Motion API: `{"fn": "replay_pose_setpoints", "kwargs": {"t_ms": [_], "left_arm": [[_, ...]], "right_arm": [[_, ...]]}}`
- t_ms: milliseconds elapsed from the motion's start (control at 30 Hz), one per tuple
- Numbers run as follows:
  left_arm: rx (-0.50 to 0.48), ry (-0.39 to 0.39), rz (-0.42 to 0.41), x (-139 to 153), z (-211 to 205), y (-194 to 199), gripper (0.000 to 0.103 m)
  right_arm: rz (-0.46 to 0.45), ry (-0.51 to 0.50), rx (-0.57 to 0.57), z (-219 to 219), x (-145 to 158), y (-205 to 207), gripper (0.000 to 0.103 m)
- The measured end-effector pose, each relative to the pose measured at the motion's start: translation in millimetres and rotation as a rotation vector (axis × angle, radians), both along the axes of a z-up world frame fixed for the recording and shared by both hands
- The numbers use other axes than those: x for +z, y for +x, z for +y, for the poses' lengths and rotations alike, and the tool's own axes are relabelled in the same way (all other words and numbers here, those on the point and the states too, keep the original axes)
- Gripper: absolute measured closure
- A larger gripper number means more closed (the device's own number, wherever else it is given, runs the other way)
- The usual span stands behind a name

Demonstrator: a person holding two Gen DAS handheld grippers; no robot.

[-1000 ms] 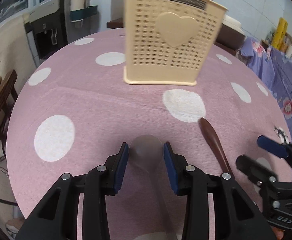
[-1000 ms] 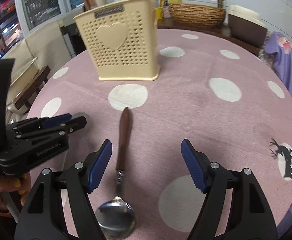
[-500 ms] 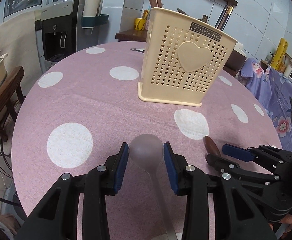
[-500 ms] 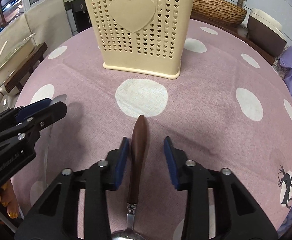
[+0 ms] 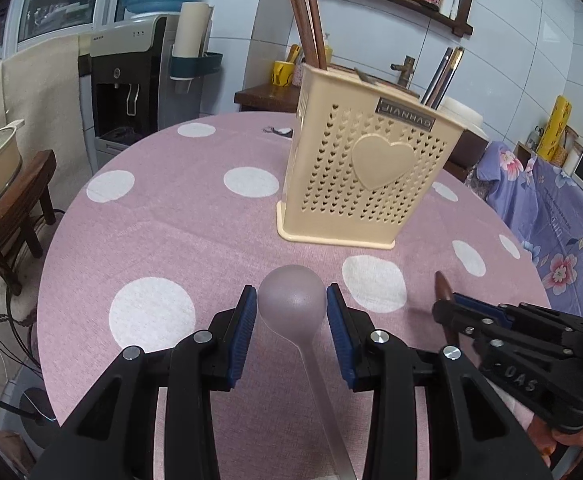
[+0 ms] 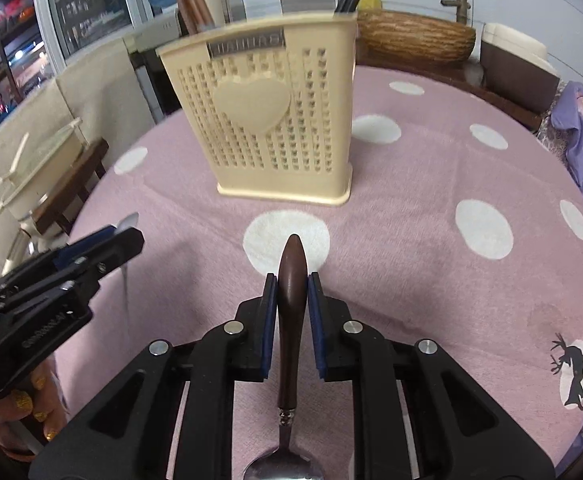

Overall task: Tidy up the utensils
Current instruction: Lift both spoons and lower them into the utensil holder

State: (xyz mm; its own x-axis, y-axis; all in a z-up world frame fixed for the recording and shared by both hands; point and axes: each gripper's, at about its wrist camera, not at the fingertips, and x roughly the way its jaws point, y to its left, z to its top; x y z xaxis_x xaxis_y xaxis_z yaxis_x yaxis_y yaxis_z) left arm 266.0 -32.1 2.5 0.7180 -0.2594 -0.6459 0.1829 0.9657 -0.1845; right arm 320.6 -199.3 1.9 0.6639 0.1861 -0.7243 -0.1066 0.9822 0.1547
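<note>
Left tool [image 5: 292, 311] pinches the bowl of a translucent spoon [image 5: 291, 300], blue pads touching both sides of the bowl; its handle runs back toward the camera between the tool arms. Right tool [image 6: 292, 294] is closing on the brown wooden handle of a metal spoon [image 6: 291, 312], pads pressed on either side of the handle; the handle tip points away, the shiny bowl sits at the bottom edge of the right wrist view. Both spoons sit over the pink polka-dot counter [image 5: 171, 220]; can't tell if they clear the cloth. Beige perforated utensil holder [image 5: 367, 172] with a raised heart stands upright on the counter beyond both tools, well apart from them. Brown chopsticks [image 5: 307, 28] and dark chopsticks [image 5: 443, 78] stick up out of the holder. Left tool also shows at the left edge of the right wrist view, a hand [image 6: 31, 412] under it.
</note>
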Motion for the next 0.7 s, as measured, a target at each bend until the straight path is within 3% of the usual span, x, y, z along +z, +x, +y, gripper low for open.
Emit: {"fn": "replay_pose_setpoints", "kwargs": {"t_ms": [367,700], "left_arm": [[0.003,-0.021,-0.108,35.2,1.2,-11.1,0.067],[-0.006,-0.006,-0.123,38.5,-4.1,-14.5,0.067]], "right_arm": [[-0.145,0.111,-0.01,-23.3,57.2,-36.4,0.087],[-0.159,0.119,0.018,-22.8,65.4,-46.3,0.087]]}}
